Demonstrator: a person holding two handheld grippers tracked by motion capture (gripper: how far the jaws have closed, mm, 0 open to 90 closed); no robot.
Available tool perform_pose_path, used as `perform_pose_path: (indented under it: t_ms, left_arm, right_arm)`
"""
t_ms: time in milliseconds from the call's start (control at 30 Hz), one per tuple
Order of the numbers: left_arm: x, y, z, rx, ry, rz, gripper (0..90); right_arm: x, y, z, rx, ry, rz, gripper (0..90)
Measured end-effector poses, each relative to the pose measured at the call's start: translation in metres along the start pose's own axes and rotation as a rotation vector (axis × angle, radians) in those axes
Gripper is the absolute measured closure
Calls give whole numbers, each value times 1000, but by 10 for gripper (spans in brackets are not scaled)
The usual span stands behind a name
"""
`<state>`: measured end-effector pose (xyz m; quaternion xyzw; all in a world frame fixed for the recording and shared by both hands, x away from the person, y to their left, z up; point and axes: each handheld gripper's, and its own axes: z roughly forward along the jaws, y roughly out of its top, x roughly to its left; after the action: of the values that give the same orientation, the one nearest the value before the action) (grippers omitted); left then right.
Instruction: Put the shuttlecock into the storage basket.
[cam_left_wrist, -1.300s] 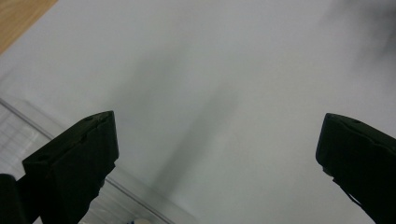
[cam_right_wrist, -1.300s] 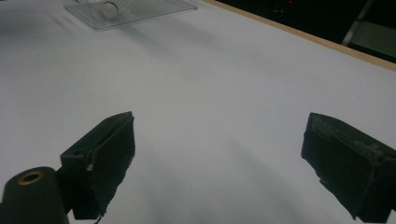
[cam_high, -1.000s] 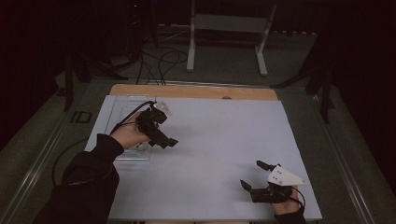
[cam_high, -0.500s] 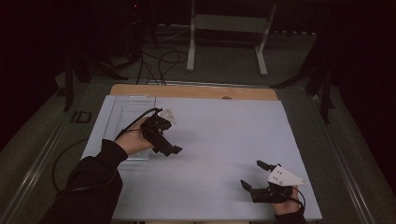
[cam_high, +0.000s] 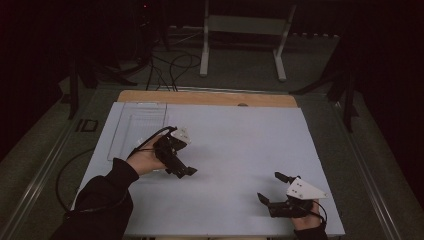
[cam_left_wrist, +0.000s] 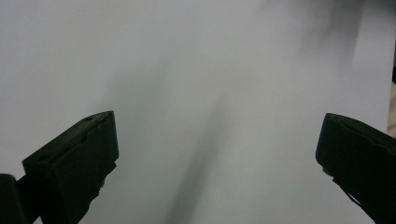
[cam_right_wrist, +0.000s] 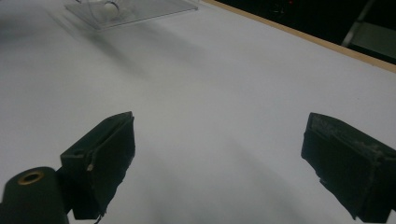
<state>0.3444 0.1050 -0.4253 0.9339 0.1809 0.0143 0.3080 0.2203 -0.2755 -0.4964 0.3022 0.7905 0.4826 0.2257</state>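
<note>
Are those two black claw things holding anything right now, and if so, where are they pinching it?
Nothing is held. The left gripper and the right gripper both have their fingers spread wide apart, with only the bare white table surface between them.

My left gripper (cam_high: 183, 170) sits left of table (cam_high: 235, 130) centre, just right of the clear tray (cam_high: 137, 131) lying by the far-left corner. My right gripper (cam_high: 272, 190) is near the front-right corner, well apart from the left one. Metal stand (cam_high: 245, 35) behind table's far edge
</note>
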Motion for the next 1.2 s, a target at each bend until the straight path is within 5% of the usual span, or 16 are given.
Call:
perform_pose_path:
  t_ms: [1200]
  left_arm:
    - [-28,-58,27,-57,-12,-36,1]
  right_arm:
    - [1,0,1,5,7,0,99]
